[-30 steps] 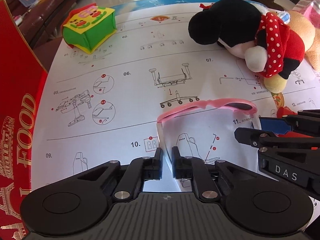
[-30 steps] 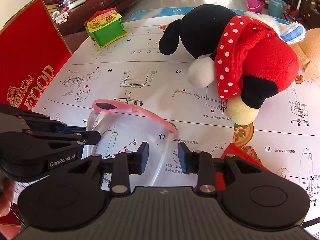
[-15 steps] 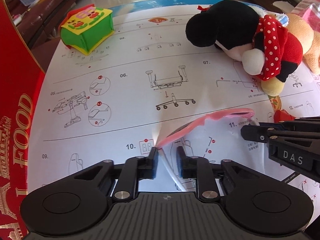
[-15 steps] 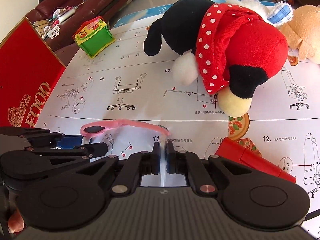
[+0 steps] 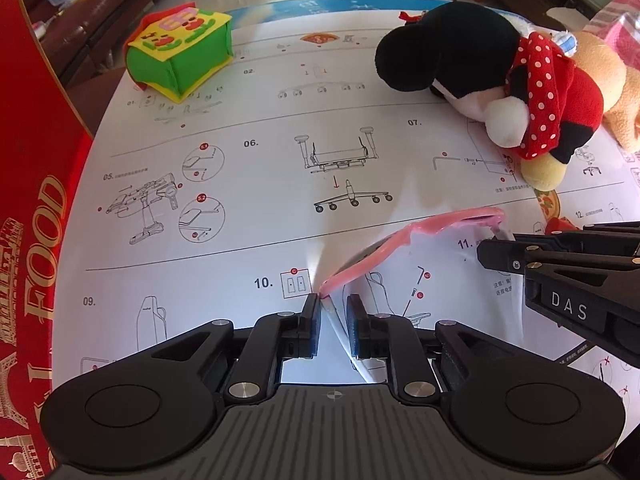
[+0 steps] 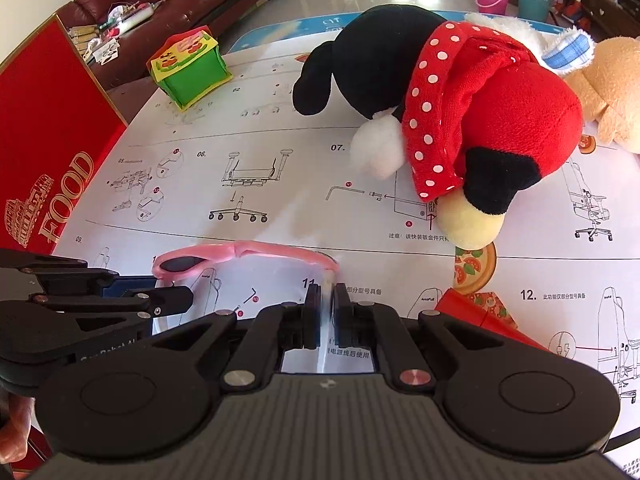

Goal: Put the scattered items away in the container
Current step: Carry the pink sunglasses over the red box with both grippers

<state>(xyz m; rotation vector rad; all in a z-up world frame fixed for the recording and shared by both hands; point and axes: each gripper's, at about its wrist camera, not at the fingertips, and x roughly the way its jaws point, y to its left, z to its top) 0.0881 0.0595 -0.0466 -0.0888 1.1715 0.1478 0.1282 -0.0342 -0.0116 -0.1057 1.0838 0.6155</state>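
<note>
Pink glasses (image 5: 408,240): child's pair, pink front with clear arms, lifted and tilted over the paper-covered table (image 5: 260,120).
Left view, left tool (image 5: 334,312): its jaws have just been opening; one clear arm of the glasses runs through the gap, against the left pad, with the right pad standing clear, so no squeeze on it.
Left view, box: red box (image 5: 28,208) marked FOOD stands at the left edge, well apart from the glasses.
Left view, other items: green foam house (image 5: 180,56) far up the sheet; black and red soft toy (image 5: 500,80) to the right.
Right view, right tool (image 6: 327,304): jaws together, clamped on the other clear arm of the glasses (image 6: 240,254).
Right view, left tool (image 6: 160,300): reaches in beside the pink front.
Step in hand: glasses picked up, apparently being folded or passed to one tool.
Next move: likely carry them left, over the red box (image 6: 44,128), and release above its opening without snagging the loose arm.
</note>
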